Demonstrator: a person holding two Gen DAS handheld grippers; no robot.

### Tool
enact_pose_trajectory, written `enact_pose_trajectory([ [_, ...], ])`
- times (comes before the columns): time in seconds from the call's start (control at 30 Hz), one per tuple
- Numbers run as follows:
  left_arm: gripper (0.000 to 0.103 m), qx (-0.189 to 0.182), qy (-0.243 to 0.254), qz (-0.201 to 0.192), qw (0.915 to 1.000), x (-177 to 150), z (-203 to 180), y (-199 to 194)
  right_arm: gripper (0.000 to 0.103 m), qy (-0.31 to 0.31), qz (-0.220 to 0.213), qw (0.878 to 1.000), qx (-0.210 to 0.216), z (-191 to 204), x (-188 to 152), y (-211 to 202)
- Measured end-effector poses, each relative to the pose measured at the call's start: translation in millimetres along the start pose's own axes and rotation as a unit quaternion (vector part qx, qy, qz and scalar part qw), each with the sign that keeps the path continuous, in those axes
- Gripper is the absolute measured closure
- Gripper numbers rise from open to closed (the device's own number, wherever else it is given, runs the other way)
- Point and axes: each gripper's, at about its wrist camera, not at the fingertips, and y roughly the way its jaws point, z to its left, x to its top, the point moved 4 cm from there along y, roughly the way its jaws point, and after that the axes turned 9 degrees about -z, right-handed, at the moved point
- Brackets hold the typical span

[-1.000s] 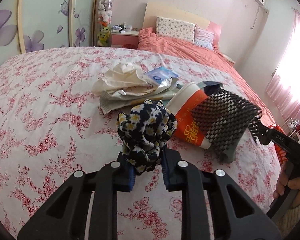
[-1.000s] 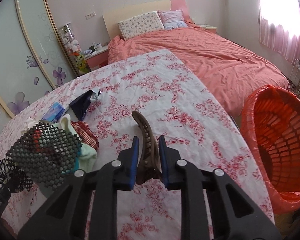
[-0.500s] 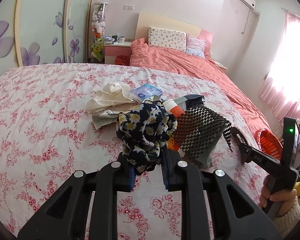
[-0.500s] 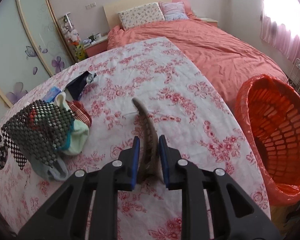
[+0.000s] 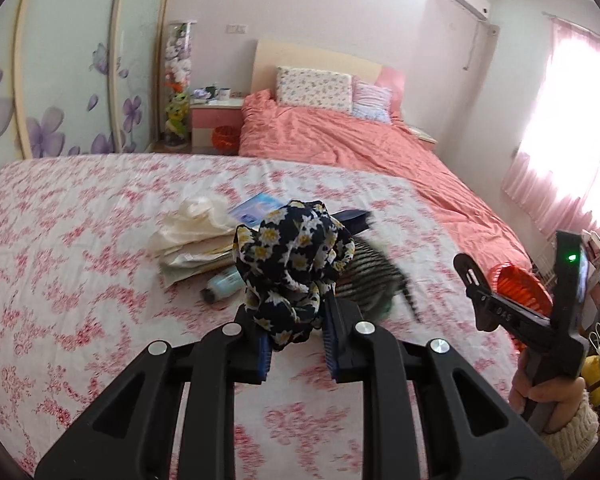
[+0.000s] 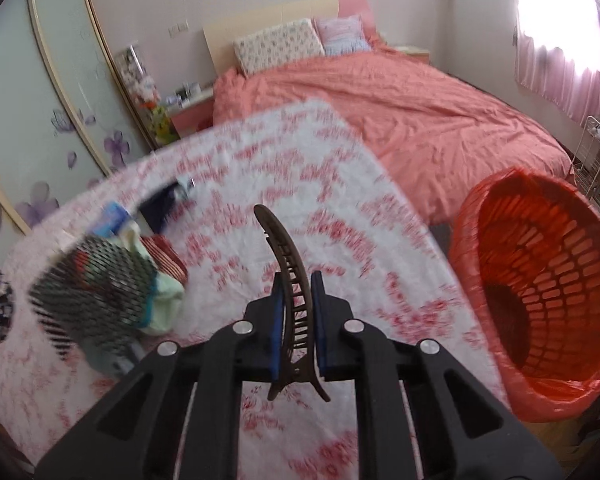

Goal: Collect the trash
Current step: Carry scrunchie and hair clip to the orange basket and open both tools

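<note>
Currently: left claw (image 5: pixel 294 334) clamped on floral scrunchie (image 5: pixel 294 264), lifted clear of the bed (image 5: pixel 80 240). Right claw (image 6: pixel 296 330), jaws closing on brown hair clip (image 6: pixel 290 280), likely bound for the orange basket (image 6: pixel 540 280) beside the bed. Remaining litter pile (image 5: pixel 196 236) on the bed.

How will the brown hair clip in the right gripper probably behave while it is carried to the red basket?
The hair clip looks like thin, rigid plastic, so it likely keeps its curve. It sticks out far beyond the closing right gripper, so it may pivot or slip. Its slim teeth could probably snap under hard pressure.
</note>
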Motion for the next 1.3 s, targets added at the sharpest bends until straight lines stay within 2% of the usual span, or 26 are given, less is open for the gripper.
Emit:
enact_pose_trajectory([
  [0.3, 0.082, -0.067, 0.035, -0.007, 0.9971, 10.4, -67.6, -2.7, 0.089, 0.012, -0.064, 0.998, -0.004, -29.3, 27.2, -73.0],
  [0.67, 0.082, -0.169, 0.079, 0.009, 0.9824, 3.9, -172.3, 12.5, 0.089, 0.034, -0.131, 0.989, -0.056, -92.5, 36.7, -139.9],
  [1.03, 0.082, -0.249, 0.118, 0.032, 0.9608, -15.6, -260.6, 33.9, 0.089, 0.083, -0.15, 0.981, -0.094, -165.4, 34.0, -153.2],
  [1.3, 0.082, -0.278, 0.143, 0.052, 0.9486, -29.2, -304.3, 50.2, 0.089, 0.116, -0.147, 0.977, -0.105, -207.6, 31.9, -139.8],
])
